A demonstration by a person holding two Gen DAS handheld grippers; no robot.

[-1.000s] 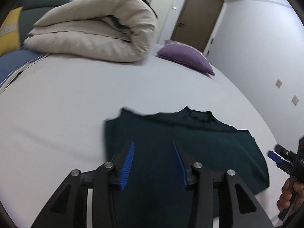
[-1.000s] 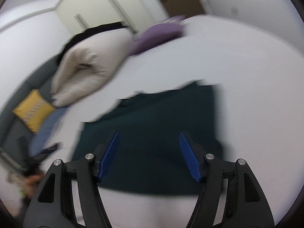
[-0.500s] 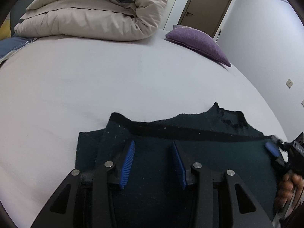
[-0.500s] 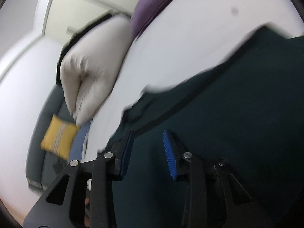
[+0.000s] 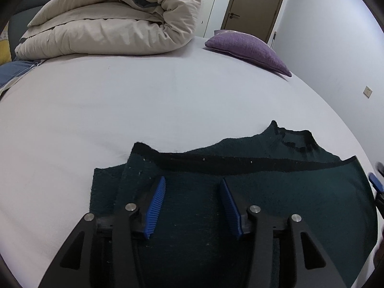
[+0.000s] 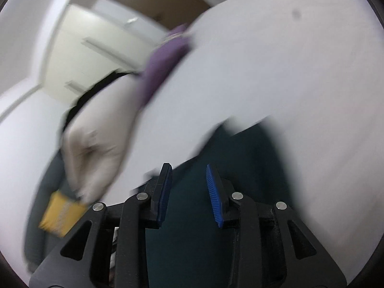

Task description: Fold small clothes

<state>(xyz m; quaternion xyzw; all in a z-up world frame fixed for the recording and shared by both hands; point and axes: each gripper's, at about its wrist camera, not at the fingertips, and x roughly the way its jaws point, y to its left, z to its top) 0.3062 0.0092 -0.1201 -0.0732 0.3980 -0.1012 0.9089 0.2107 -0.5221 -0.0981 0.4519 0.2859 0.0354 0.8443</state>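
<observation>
A dark green knit top (image 5: 264,192) lies on the white bed, its lower part folded up over the body, the collar (image 5: 292,139) at the far right. My left gripper (image 5: 192,184) hovers low over its left half, jaws open, nothing between them. In the blurred right wrist view the same top (image 6: 240,158) lies under my right gripper (image 6: 188,175), whose jaws stand apart and empty. The right gripper's blue tip (image 5: 375,184) shows at the right edge of the left wrist view.
A rolled beige duvet (image 5: 115,21) lies at the far left of the bed (image 5: 120,110), a purple pillow (image 5: 247,48) at the far right. A yellow cushion (image 6: 60,213) sits on a grey sofa beside the bed. A brown door (image 5: 254,4) is behind.
Both grippers dropped low over the top and its lower part came to lie folded over the body. The right gripper's jaws narrowed, then widened a little, and its view swung sharply.
</observation>
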